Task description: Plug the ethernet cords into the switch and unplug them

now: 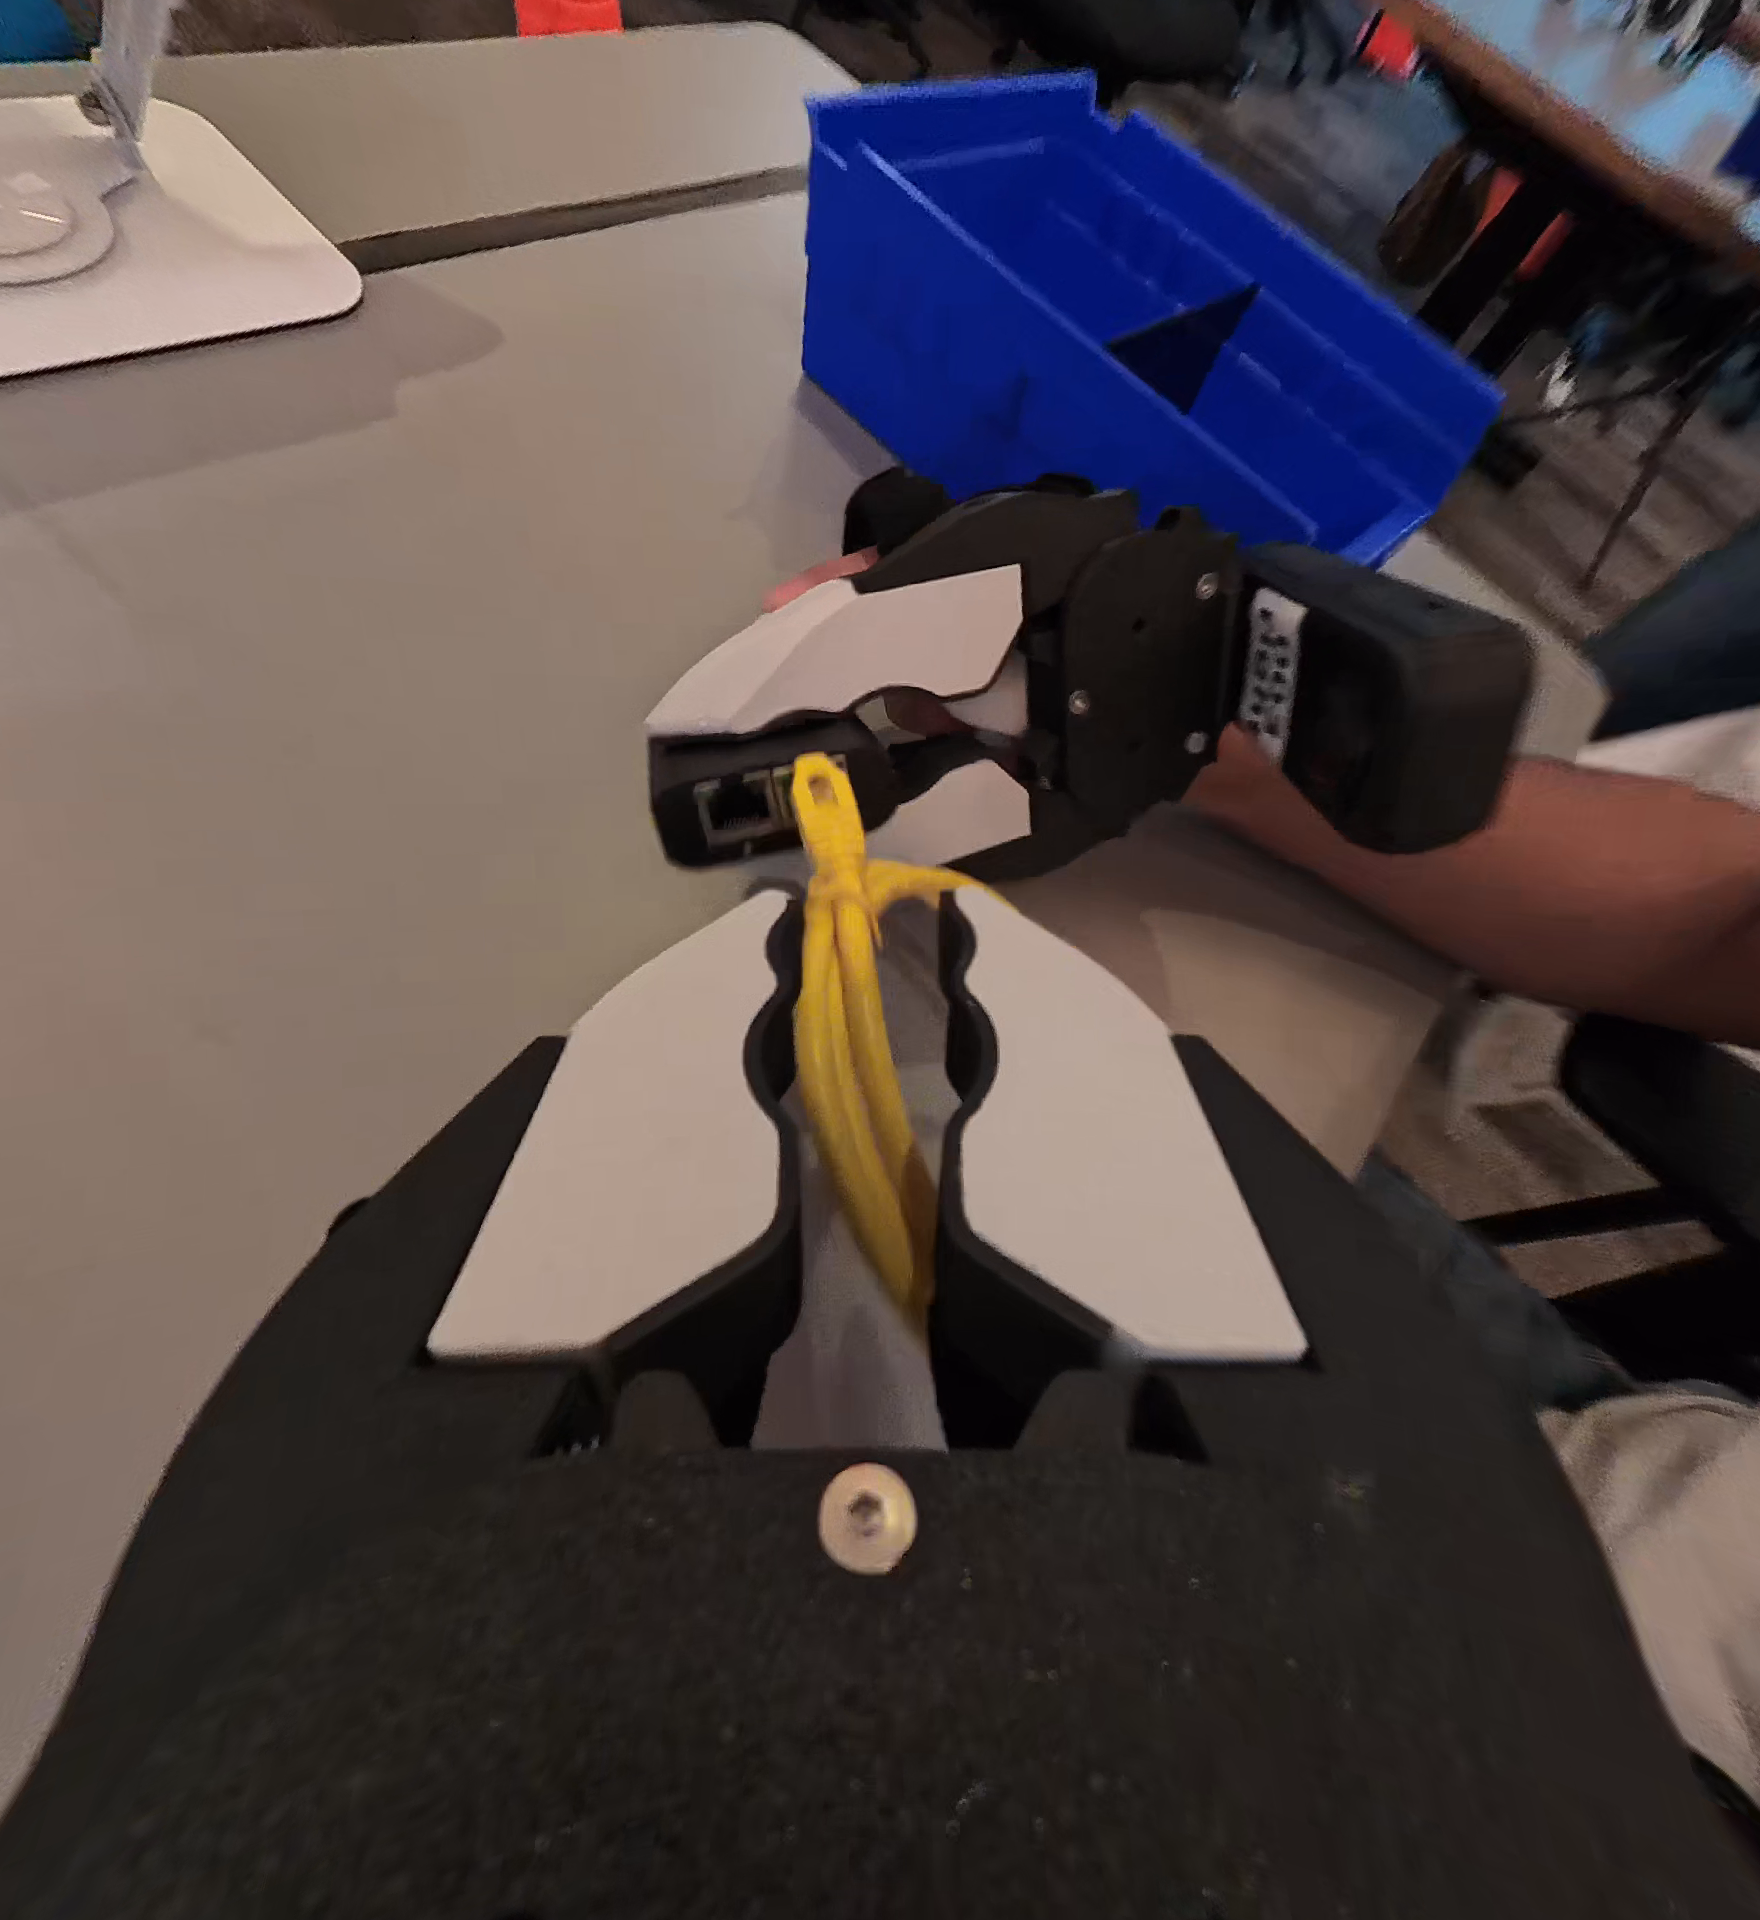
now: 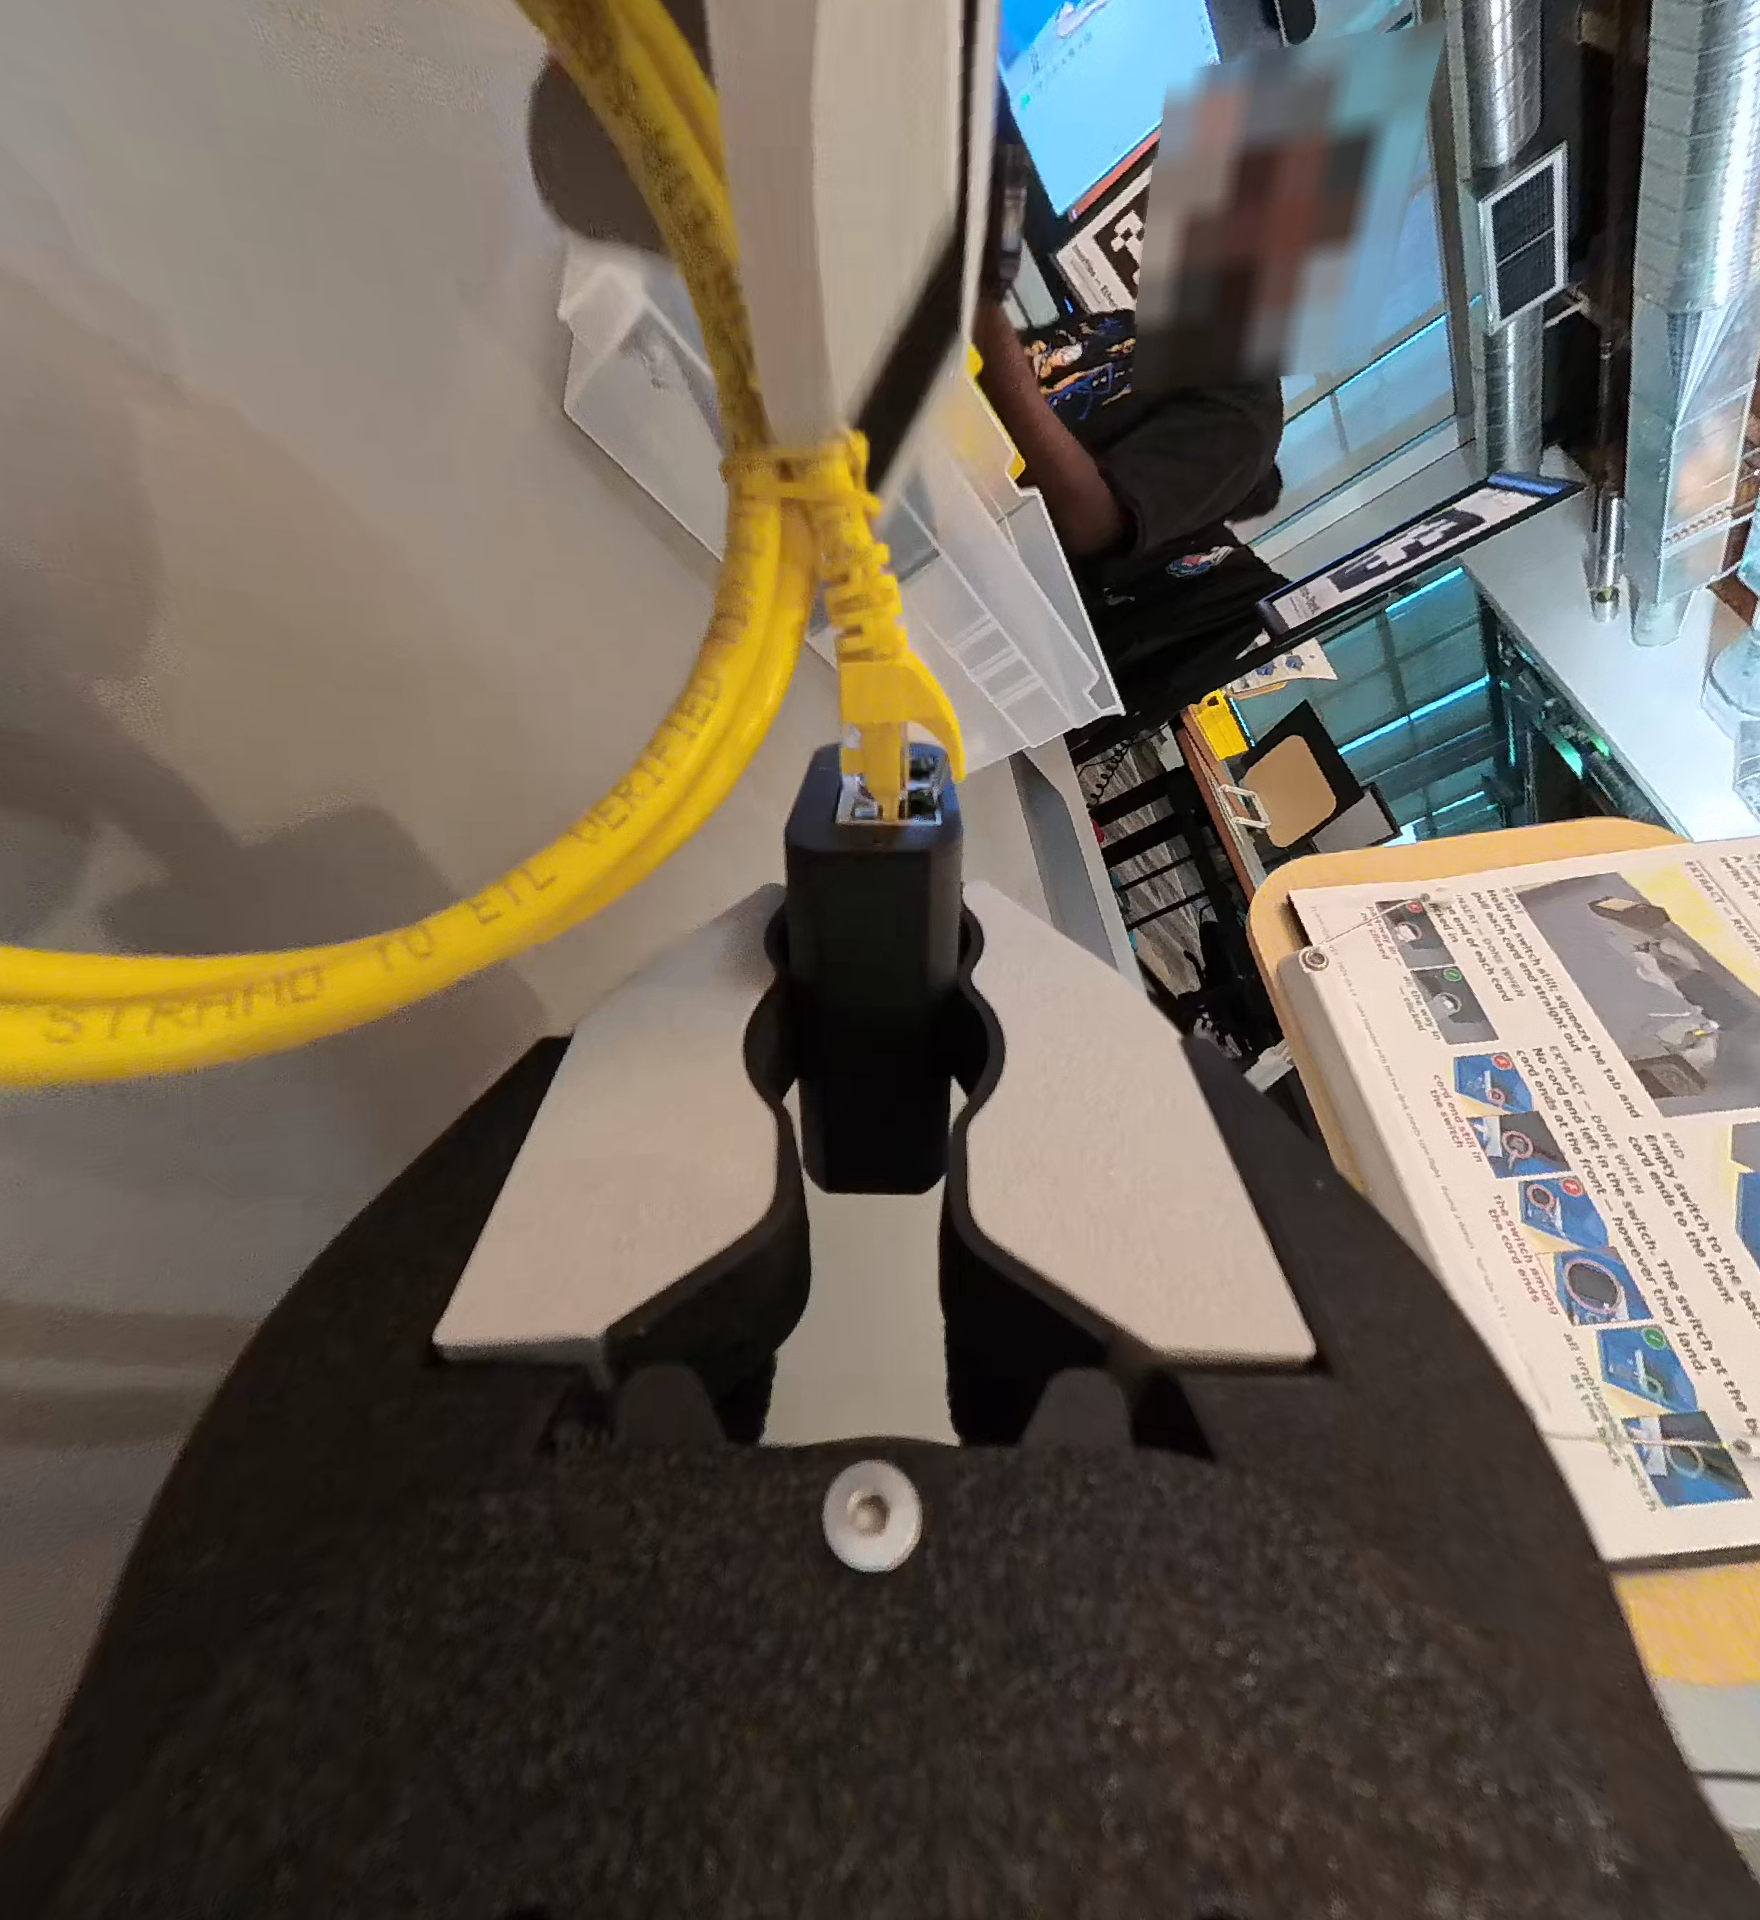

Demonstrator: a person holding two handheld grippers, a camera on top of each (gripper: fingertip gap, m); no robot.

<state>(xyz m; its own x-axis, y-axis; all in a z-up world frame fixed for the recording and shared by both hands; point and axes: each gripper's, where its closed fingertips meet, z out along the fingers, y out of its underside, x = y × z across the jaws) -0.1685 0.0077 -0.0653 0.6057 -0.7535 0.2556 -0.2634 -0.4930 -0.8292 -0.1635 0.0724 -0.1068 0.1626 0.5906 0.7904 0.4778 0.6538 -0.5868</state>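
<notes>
Plugging is the step in hand, judging by the yellow plug sitting at the mouth of a port on the black switch; whether it has clicked home cannot be told.

Left of the switch: bare grey table, open room, with a white pad far off at the back edge.

At the switch: one port left of the plug stands empty. The right gripper has its pads pressed on the switch body, holding it port-end outward just above the table.

Below the switch: the left gripper has its jaws parted, and the bundled yellow cord runs between them. It lies against the left finger, with a gap to the right one, so it counts as loose rather than clamped.

Right of the switch: a blue bin stands close behind the right gripper, and the table edge falls away just beyond the forearm. Little room that side.

Next move likely calls for regripping near the plug boot and pushing straight along the port axis, the switch held steady. Cord loop hangs clear on the open side.
</notes>
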